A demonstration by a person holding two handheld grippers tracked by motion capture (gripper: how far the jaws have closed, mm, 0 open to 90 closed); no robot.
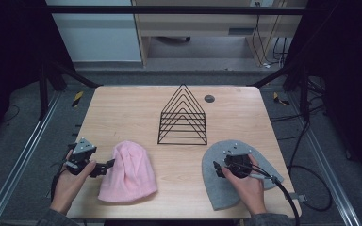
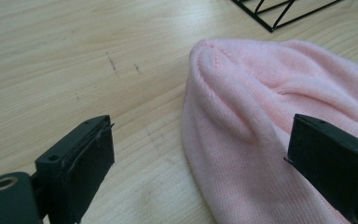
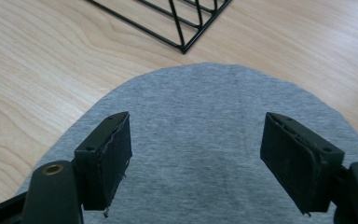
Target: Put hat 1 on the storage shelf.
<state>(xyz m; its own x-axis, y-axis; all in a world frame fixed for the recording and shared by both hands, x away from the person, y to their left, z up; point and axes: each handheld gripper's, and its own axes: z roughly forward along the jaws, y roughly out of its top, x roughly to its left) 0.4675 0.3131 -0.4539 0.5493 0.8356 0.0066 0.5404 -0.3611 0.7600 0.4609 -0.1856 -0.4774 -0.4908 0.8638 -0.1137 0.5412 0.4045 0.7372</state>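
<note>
The left gripper (image 2: pixel 196 163) is the closest thing in the left gripper view, with its two black jaws spread wide apart and nothing squeezed between them. The pink hat (image 2: pixel 270 121) lies flat on the wooden table (image 2: pixel 74 56), and its edge runs into the gap between the jaws. One jaw is over the bare wood and the other is over the pink cloth. In the high view the left gripper (image 1: pixel 107 165) sits in the person's left hand (image 1: pixel 70 181), at the left edge of the pink hat (image 1: pixel 128 172), near the front of the table (image 1: pixel 122 113).

The right gripper (image 3: pixel 196 161) also has its jaws wide open, and they hold nothing. They hang over the grey hat (image 3: pixel 205 140), which lies flat under them. In the high view the right gripper (image 1: pixel 219 169) is in the person's right hand (image 1: pixel 247 183), above the grey hat (image 1: pixel 217 190) at the front right of the table.

Past both hats stands a black wire rack (image 1: pixel 183 117) shaped like a triangle, in the middle of the table. The two hats are well apart, one on each side of it. Behind the rack there is a small dark round spot (image 1: pixel 209 98) in the wood.
</note>
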